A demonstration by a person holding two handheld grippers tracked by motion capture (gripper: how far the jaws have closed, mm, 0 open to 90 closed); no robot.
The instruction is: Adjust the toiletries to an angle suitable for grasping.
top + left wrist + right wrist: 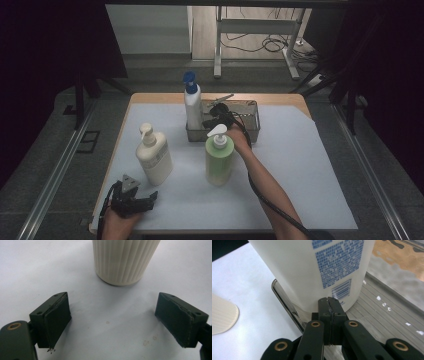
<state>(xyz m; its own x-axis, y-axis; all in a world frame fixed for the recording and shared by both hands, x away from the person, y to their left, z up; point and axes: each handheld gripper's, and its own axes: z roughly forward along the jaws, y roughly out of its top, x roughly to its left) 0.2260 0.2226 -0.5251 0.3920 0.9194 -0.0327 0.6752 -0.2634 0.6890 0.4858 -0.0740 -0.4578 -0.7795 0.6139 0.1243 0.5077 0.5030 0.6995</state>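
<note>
A counter (pixel 300 165), draped in a white sheet, is carrying a metal tray (pixel 252 131) toward its far edge and three pump bottles. A white bottle (pixel 193 107) with a blue pump is standing upright at the left end of the tray, its blue-printed label (pixel 337 265) facing the right tongs. A cream ribbed bottle (pixel 154 159) is standing on the sheet at front left, and a green bottle (pixel 219 159) is standing near the middle, just in front of the tray. The person's right forearm (pixel 267 187) is reaching past the green bottle to the tray, where the right tongs (pixel 329 301) are pressing their tips together, empty, right against the foot of the white bottle. The left tongs (pixel 131 199) are lying low at the front left corner, jaws standing wide apart with nothing between them, pointing at the base of the cream bottle, which stands near but apart.
</note>
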